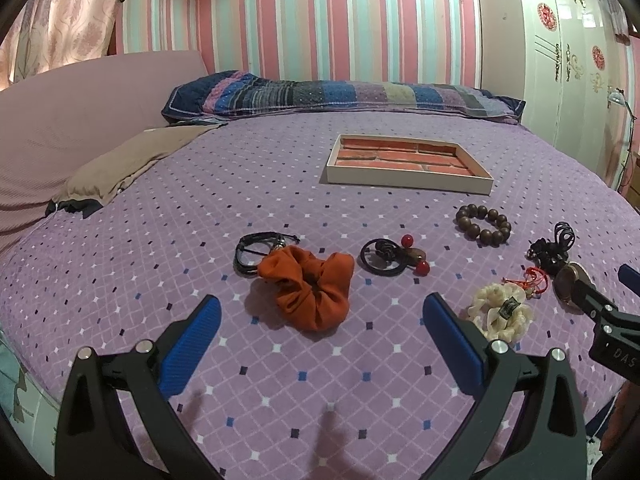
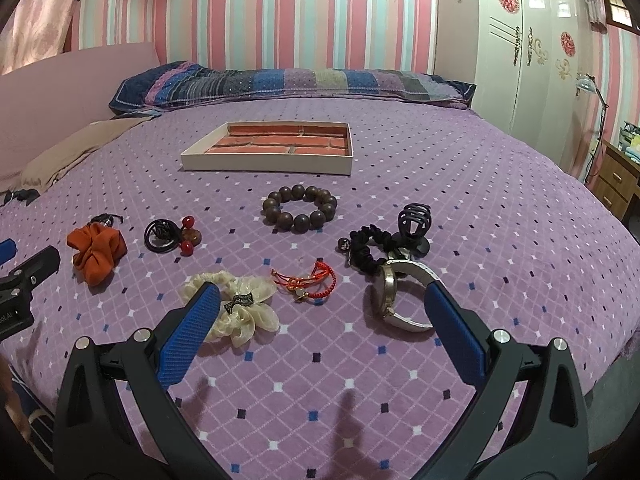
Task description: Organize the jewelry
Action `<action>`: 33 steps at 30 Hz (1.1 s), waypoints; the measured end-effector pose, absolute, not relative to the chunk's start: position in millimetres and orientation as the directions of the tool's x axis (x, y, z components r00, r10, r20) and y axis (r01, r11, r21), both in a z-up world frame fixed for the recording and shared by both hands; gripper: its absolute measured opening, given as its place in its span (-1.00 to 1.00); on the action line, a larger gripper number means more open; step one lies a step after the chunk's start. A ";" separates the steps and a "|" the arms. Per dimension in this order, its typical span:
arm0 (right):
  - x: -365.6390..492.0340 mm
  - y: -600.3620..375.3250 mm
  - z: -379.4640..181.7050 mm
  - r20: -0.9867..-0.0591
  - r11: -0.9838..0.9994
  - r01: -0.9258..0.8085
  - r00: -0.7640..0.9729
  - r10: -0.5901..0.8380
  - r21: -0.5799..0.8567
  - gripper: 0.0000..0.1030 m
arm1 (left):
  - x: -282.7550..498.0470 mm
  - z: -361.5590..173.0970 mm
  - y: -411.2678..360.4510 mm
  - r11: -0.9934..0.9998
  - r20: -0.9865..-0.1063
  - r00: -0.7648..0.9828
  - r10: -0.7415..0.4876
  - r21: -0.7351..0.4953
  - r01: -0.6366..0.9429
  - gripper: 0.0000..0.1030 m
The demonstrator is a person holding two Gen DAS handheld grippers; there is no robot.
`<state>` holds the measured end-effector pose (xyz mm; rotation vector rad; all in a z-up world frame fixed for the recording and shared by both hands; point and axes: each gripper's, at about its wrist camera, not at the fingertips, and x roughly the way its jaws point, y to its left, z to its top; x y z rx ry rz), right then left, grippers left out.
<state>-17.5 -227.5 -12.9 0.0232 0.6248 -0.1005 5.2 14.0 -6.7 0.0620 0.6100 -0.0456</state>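
Both hand-held grippers, left (image 1: 320, 320) and right (image 2: 322, 304), hover agape and empty over jewelry loose on the bed (image 2: 500, 208), tray (image 2: 272, 160) waiting bare behind, likely the drop spot.

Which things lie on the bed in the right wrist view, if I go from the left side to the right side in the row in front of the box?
Orange scrunchie → black hair tie with red beads → cream scrunchie → red string bracelet → black scrunchie → black claw clip.
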 end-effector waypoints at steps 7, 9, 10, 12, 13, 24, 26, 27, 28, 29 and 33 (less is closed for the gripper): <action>-9.0 -218.0 -21.4 -0.593 0.996 0.080 0.800 -0.087 -0.037 0.92 | 11.5 -16.2 14.3 0.996 -0.579 0.815 -0.013 0.063 0.061 0.91; -5.6 -215.4 -24.8 -0.600 0.996 0.073 0.796 -0.084 -0.042 0.92 | 14.1 -19.4 15.7 0.996 -0.577 0.816 -0.006 0.069 0.056 0.91; -3.8 -214.3 -26.6 -0.603 0.997 0.070 0.793 -0.083 -0.045 0.92 | 15.7 -20.8 16.2 0.996 -0.578 0.816 -0.004 0.072 0.055 0.91; 0.6 -212.9 -31.5 -0.615 0.997 0.064 0.784 -0.077 -0.043 0.92 | 20.2 -24.0 17.9 0.995 -0.579 0.816 -0.003 0.076 0.058 0.91; 3.6 -212.3 -34.8 -0.625 0.997 0.061 0.777 -0.070 -0.037 0.92 | 22.0 -25.3 19.0 0.995 -0.579 0.816 0.000 0.079 0.056 0.91; 29.9 -212.2 -58.8 -0.692 0.998 0.052 0.722 -0.024 0.020 0.81 | 51.2 -34.9 41.2 0.998 -0.607 0.795 -0.018 0.040 0.052 0.90; 33.2 -212.0 -61.4 -0.699 0.998 0.057 0.715 -0.026 0.022 0.72 | 56.8 -36.0 43.2 0.998 -0.609 0.793 -0.017 0.042 0.053 0.90; 35.6 -211.3 -63.8 -0.705 0.998 0.057 0.709 -0.024 0.023 0.65 | 60.6 -37.1 45.2 0.998 -0.613 0.790 -0.019 0.040 0.055 0.90; 36.8 -210.4 -65.2 -0.711 0.998 0.055 0.703 -0.020 0.025 0.59 | 63.3 -37.8 46.8 0.998 -0.616 0.788 -0.023 0.035 0.057 0.89; 37.8 -209.4 -66.8 -0.715 0.998 0.052 0.699 -0.017 0.027 0.56 | 66.8 -39.4 49.8 0.998 -0.620 0.784 -0.025 0.031 0.056 0.89; 41.5 -203.2 -73.5 -0.725 0.999 0.039 0.688 -0.014 0.018 0.42 | 79.8 -47.4 59.4 0.999 -0.644 0.765 -0.028 0.015 0.049 0.73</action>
